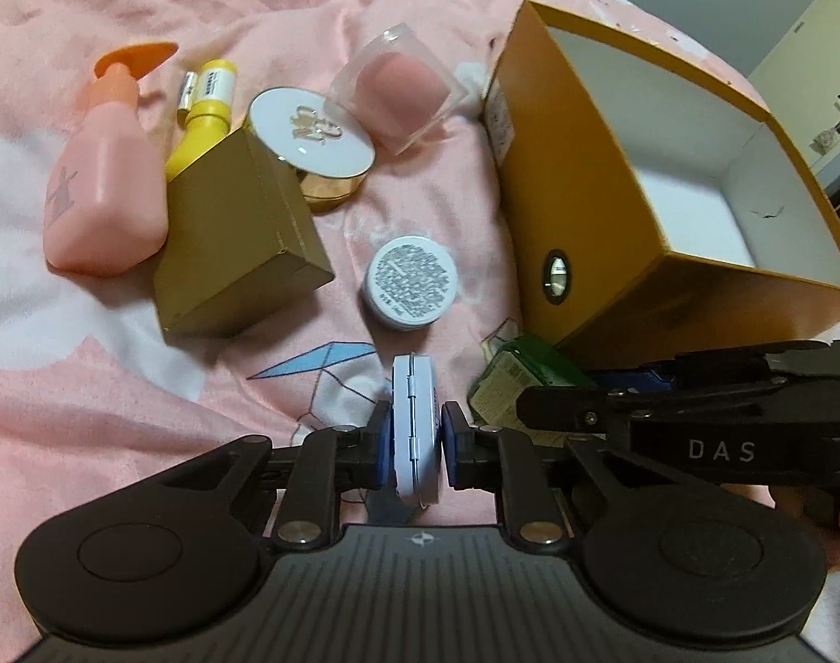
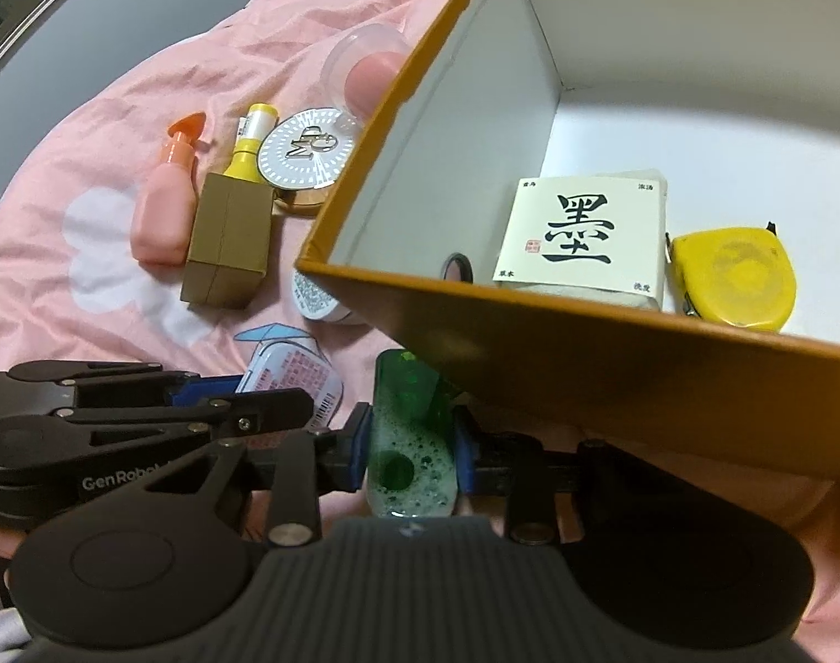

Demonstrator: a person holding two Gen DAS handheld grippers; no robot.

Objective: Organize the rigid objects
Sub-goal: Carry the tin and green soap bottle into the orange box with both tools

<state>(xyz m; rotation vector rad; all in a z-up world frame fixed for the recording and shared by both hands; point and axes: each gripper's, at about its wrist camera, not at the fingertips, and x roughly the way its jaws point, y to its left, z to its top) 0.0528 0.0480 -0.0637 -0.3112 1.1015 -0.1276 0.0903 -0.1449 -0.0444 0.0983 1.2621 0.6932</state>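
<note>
My left gripper (image 1: 415, 436) is shut on a small white hinged tin (image 1: 414, 425), held on edge just above the pink bedsheet. My right gripper (image 2: 411, 442) is shut on a green bottle (image 2: 411, 431) with foamy liquid, right under the near wall of the orange box (image 2: 613, 381). The box also shows in the left wrist view (image 1: 574, 182), to the right of my left gripper. Inside it lie a white packet with a black character (image 2: 582, 235) and a yellow tape measure (image 2: 734, 276). The tin shows in the right wrist view (image 2: 292, 381) too.
On the sheet lie a pink pump bottle (image 1: 105, 177), a yellow tube (image 1: 207, 116), a brown carton (image 1: 237, 243), a white-and-gold compact (image 1: 312, 135), a clear case with a pink sponge (image 1: 400, 88) and a small white jar (image 1: 411, 282).
</note>
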